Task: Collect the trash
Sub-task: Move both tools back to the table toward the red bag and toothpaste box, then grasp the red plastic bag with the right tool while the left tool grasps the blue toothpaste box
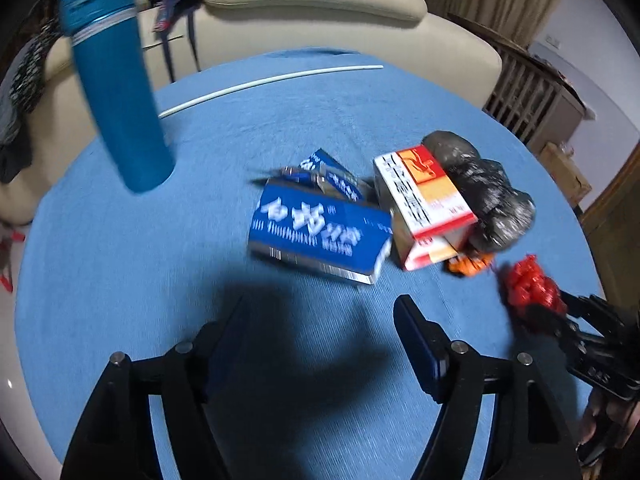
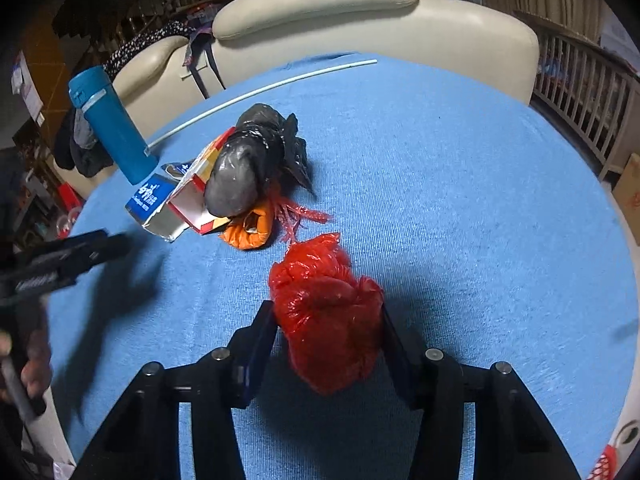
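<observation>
From the left wrist we see the left gripper [image 1: 320, 320] released, jaws apart over bare blue surface [image 1: 120, 260] with nothing between them. The blue carton [image 1: 320, 228] lies just ahead of it, and we take that as our landmark. Left of the carton the cloth is open up to the upright blue bottle [image 1: 116, 80]. Touching the carton's right side is the red-and-white box [image 1: 424, 204], with a black bag [image 1: 484, 192] behind that. A white rod [image 1: 272, 84] lies well beyond the carton near the far rim, before the cream sofa [image 1: 320, 4].

From the right wrist we see the right gripper [image 2: 328, 320] grasping the red bag [image 2: 328, 312], both pads pressed on it, nearer us than the carton [image 2: 154, 208] and to its right. An orange scrap [image 2: 248, 228] lies between. Right of the pile the surface [image 2: 480, 200] is open to its curved edge
</observation>
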{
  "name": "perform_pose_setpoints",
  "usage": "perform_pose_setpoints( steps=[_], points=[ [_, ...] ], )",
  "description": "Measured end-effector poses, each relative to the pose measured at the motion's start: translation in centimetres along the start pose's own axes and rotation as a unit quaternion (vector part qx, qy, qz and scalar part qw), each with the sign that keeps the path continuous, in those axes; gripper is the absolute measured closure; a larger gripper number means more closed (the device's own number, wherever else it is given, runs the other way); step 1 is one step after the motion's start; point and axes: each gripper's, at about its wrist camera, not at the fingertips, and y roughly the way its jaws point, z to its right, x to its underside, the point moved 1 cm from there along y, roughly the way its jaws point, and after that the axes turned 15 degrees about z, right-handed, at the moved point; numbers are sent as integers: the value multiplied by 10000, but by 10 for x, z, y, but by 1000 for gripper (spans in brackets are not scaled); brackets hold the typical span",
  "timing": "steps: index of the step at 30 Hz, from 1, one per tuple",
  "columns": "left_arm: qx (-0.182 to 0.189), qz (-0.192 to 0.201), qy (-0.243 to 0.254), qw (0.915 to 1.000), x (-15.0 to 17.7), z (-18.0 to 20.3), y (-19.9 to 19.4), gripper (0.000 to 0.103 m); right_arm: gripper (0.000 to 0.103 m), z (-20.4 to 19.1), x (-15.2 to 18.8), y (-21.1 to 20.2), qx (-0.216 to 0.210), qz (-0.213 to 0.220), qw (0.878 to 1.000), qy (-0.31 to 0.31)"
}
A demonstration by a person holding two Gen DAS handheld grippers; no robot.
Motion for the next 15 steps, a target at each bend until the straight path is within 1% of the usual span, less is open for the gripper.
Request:
perform_pose_setpoints(
  steps=[6, 9, 12, 15],
  points=[
    [222, -42, 390, 9990, -11, 4, 18, 26, 49, 1, 1, 3, -49, -9, 10000, 27],
    [167, -98, 612, 9979, -12, 5, 29, 26, 49, 2, 2, 4, -74, -17, 9999, 72],
    [67, -196, 640, 9977, -10, 5, 42, 26, 49, 1, 3, 5, -62, -40, 9999, 71],
    [65, -227, 530, 9983, -11, 0, 50, 26, 49, 0, 4, 6, -43, -54, 10000, 64]
  ],
)
